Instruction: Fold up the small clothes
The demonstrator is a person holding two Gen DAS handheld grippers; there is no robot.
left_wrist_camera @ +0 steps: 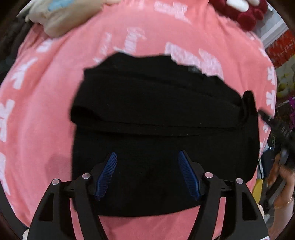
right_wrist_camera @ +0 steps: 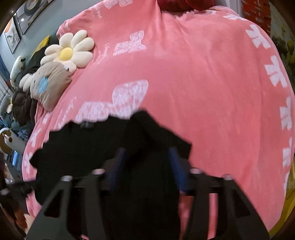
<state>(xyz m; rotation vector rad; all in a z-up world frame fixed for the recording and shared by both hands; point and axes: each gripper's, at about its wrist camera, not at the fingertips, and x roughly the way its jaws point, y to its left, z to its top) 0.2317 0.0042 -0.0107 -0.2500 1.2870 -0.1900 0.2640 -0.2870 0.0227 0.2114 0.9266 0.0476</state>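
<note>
A black garment [left_wrist_camera: 162,118] lies partly folded on a pink blanket [left_wrist_camera: 46,120] with white prints. My left gripper [left_wrist_camera: 147,157] is open, its blue-padded fingers [left_wrist_camera: 110,166] spread above the garment's near part and holding nothing. In the right wrist view the picture is blurred; my right gripper [right_wrist_camera: 147,153] is open over the black garment [right_wrist_camera: 83,147], and a raised fold of the cloth [right_wrist_camera: 147,127] stands between its fingers [right_wrist_camera: 175,158]. The right gripper also shows at the right edge of the left wrist view [left_wrist_camera: 276,127], by the garment's right end.
A beige cushion with a blue patch [right_wrist_camera: 49,83] and a daisy-shaped cushion [right_wrist_camera: 70,49] lie at the blanket's left side. Red pom-pom cushions [left_wrist_camera: 247,13] sit at the far end. Dark clothes and plush toys [right_wrist_camera: 20,103] pile beyond the left edge.
</note>
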